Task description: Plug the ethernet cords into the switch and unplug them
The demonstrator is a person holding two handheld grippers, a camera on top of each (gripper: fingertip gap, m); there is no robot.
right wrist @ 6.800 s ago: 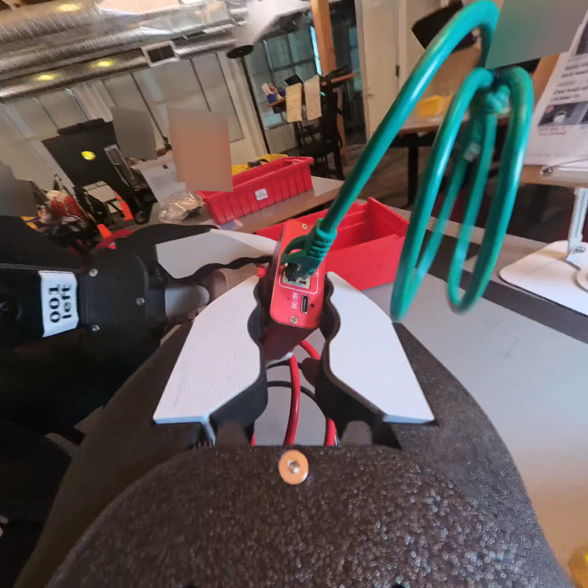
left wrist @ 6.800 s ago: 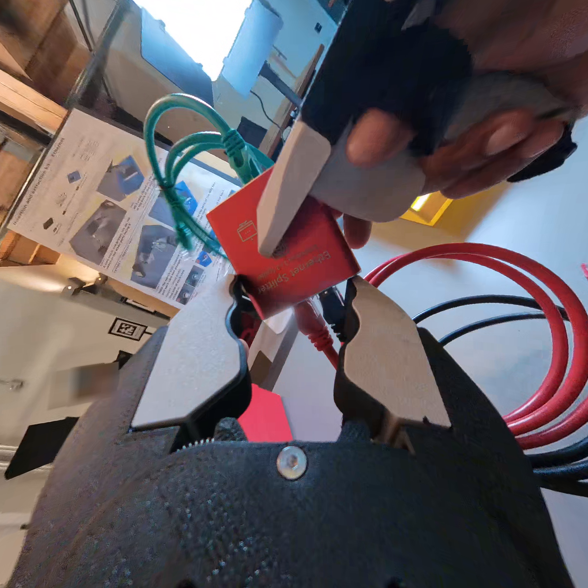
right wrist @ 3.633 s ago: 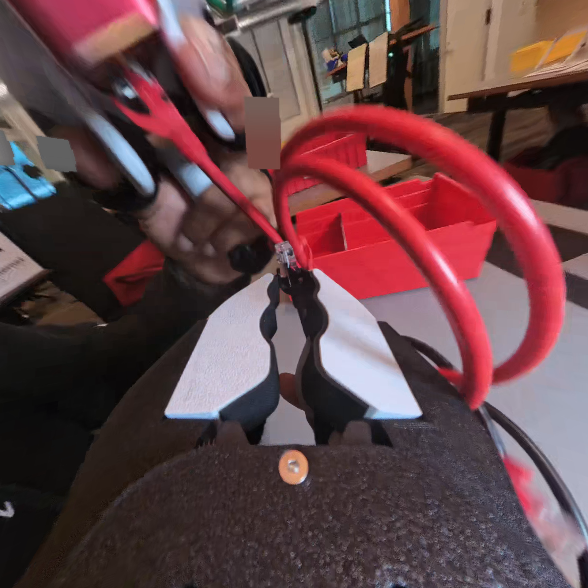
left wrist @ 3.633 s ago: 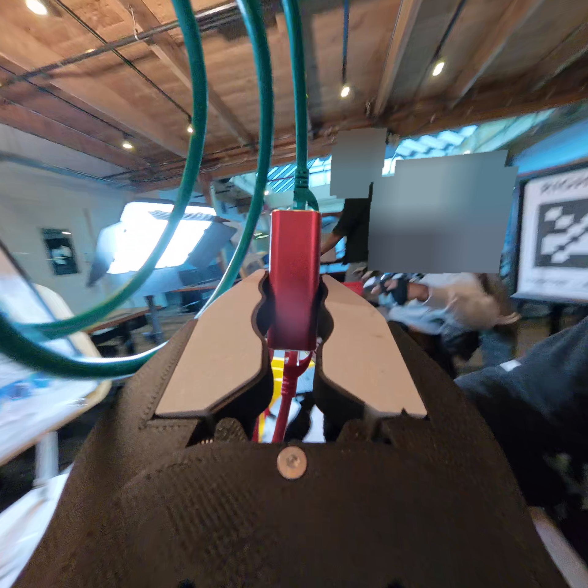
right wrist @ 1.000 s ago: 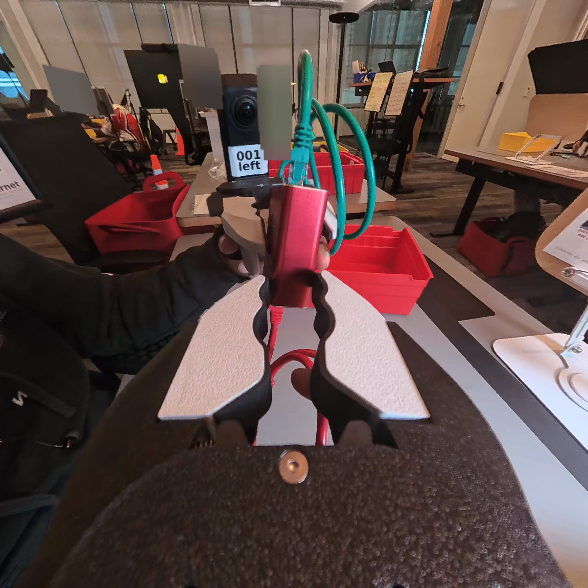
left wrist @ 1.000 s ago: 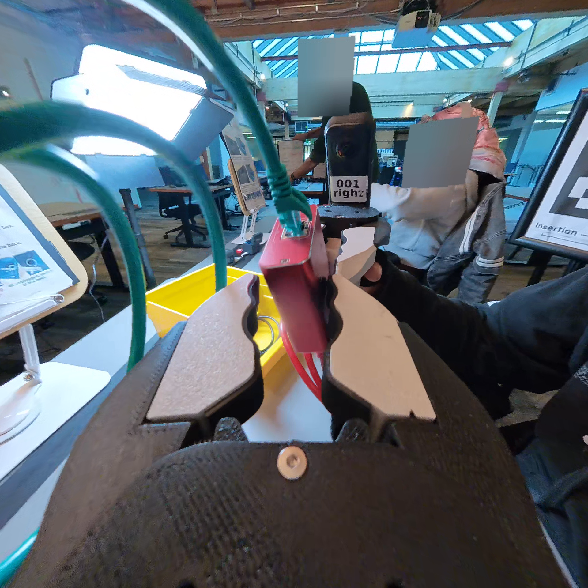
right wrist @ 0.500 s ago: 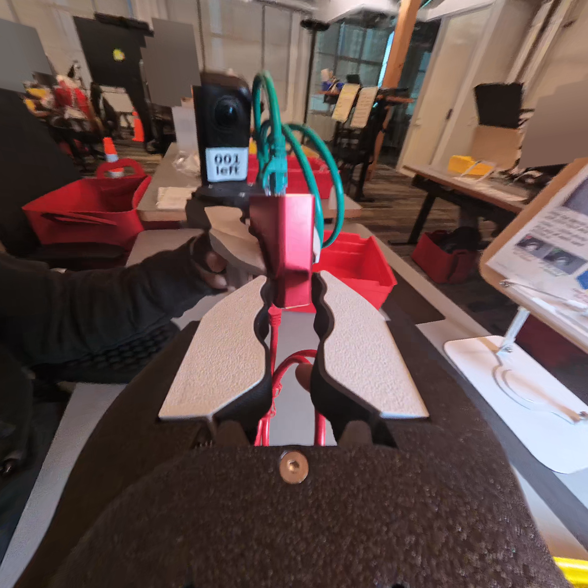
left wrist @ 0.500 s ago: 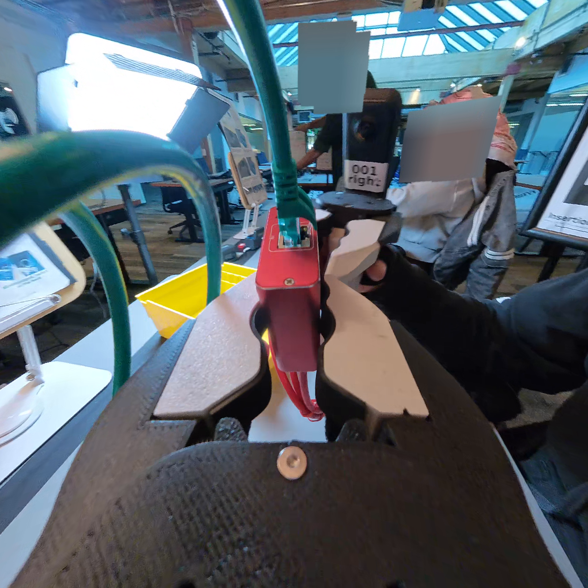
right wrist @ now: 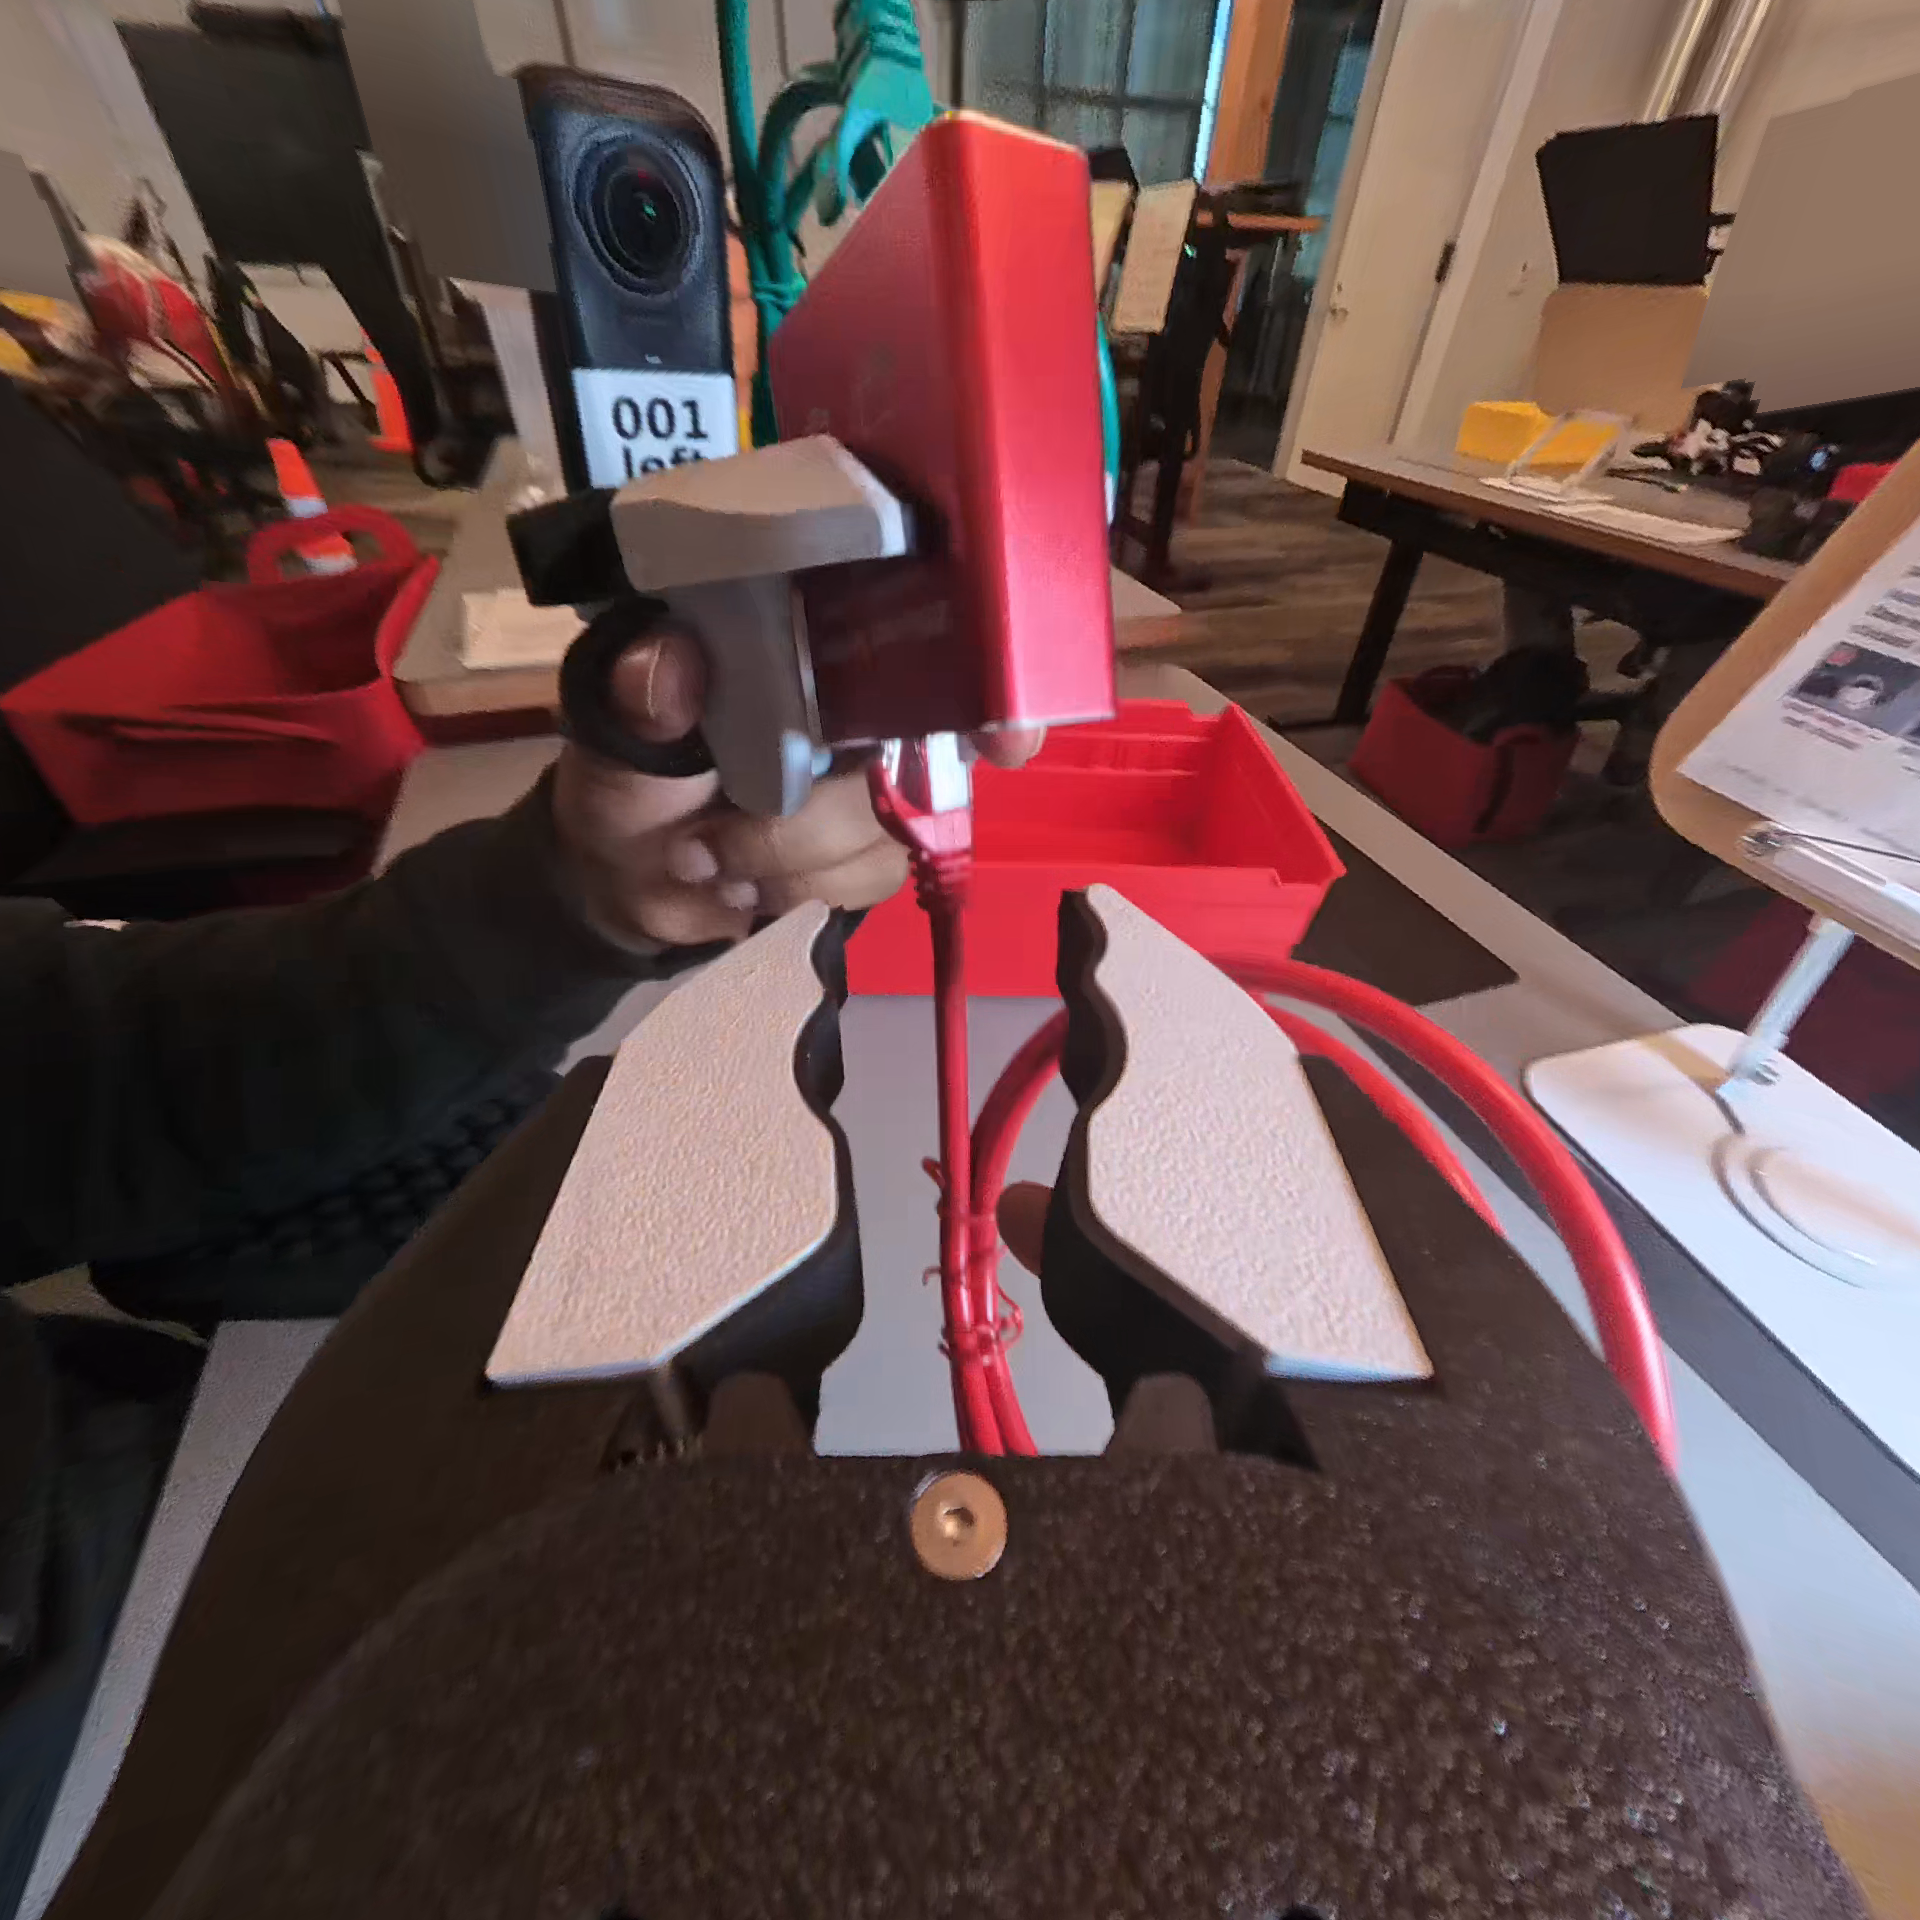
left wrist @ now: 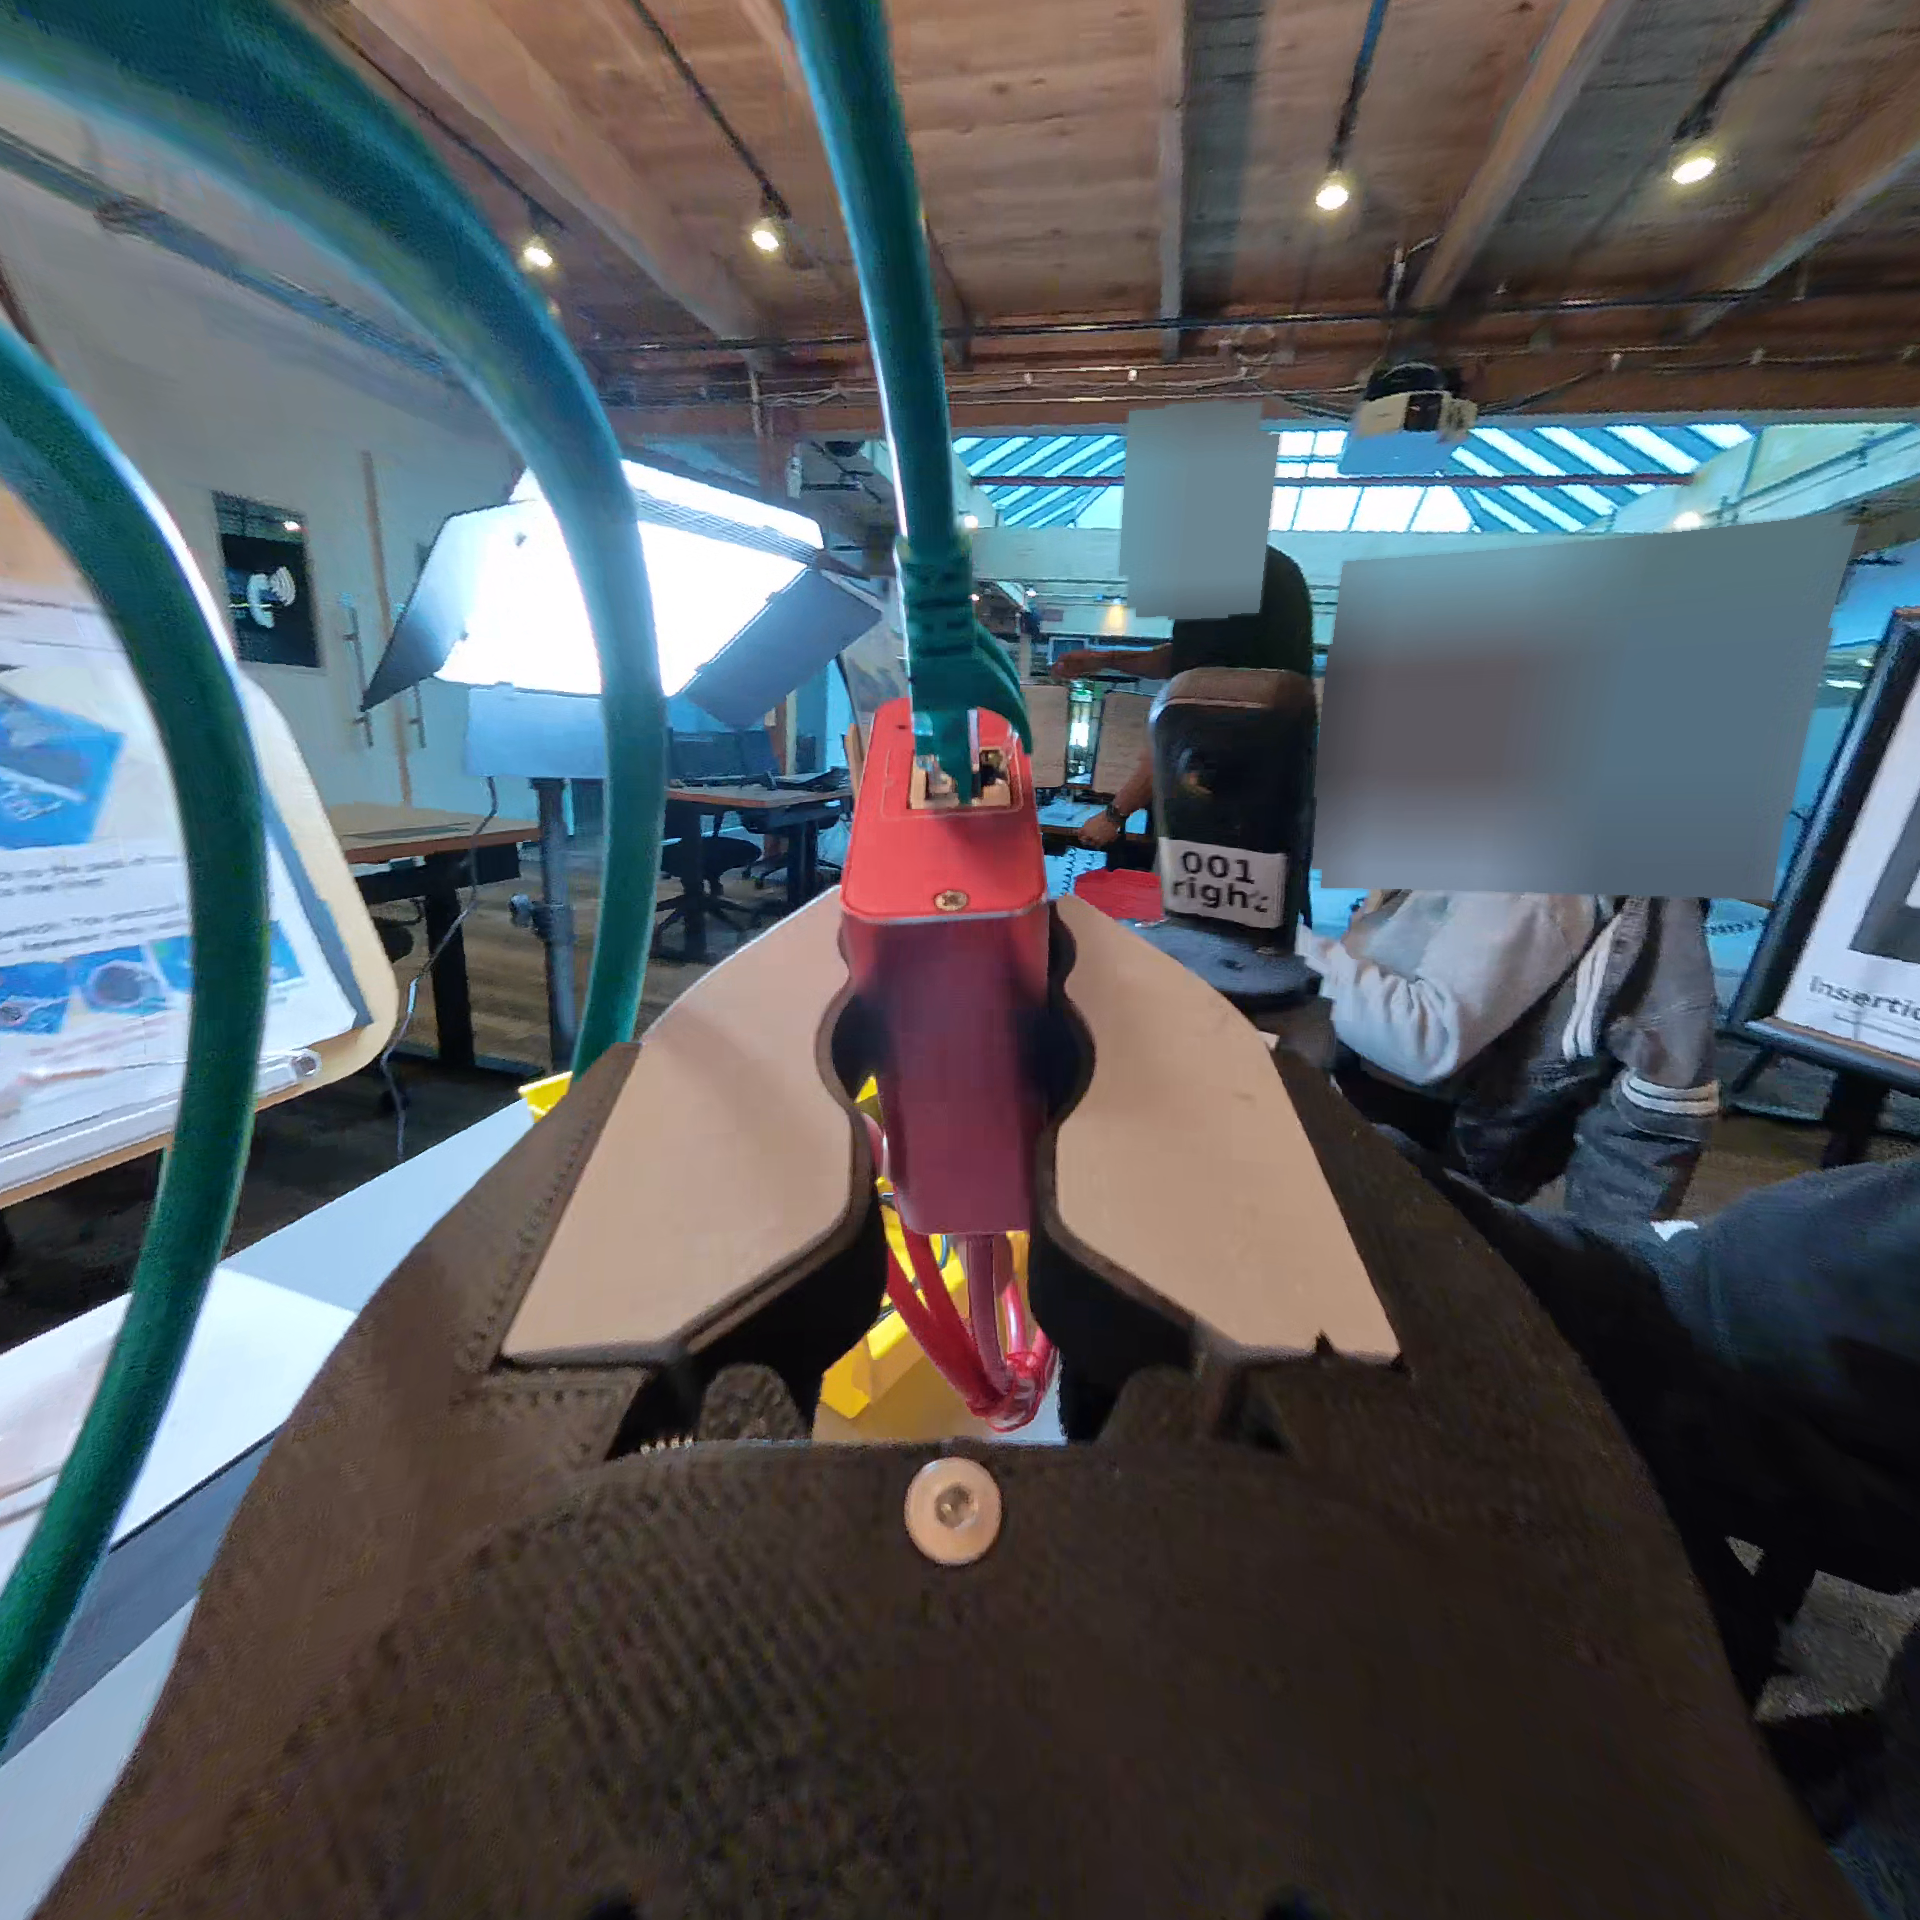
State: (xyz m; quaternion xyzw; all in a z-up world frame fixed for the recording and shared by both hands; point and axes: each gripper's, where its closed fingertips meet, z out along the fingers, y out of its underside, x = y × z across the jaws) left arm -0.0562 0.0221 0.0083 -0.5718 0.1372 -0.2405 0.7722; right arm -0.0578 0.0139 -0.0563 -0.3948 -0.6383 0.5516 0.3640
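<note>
In the left wrist view, the red switch (left wrist: pixel 951 1018) is clamped upright between the two fingers of the left gripper (left wrist: pixel 948 1039); one green cord (left wrist: pixel 914 436) is plugged into its top and red cords (left wrist: pixel 977 1340) hang below. In the right wrist view, the right gripper (right wrist: pixel 951 1039) is parted and empty, just below the switch (right wrist: pixel 966 436); one red cord (right wrist: pixel 951 1049) is seen between its fingers, untouched.

There is one red switch (left wrist: pixel 940 997). Two cords are plugged into it: one green cord (left wrist: pixel 883 312) at its top end and one red cord (right wrist: pixel 948 997) at its bottom end. There are two hand-held grippers: the left one (left wrist: pixel 951 1039) and the right one (right wrist: pixel 951 1081). One red bin (right wrist: pixel 1143 831) sits on the table (right wrist: pixel 1766 1382), and one yellow bin (left wrist: pixel 904 1361) shows between the left fingers.
</note>
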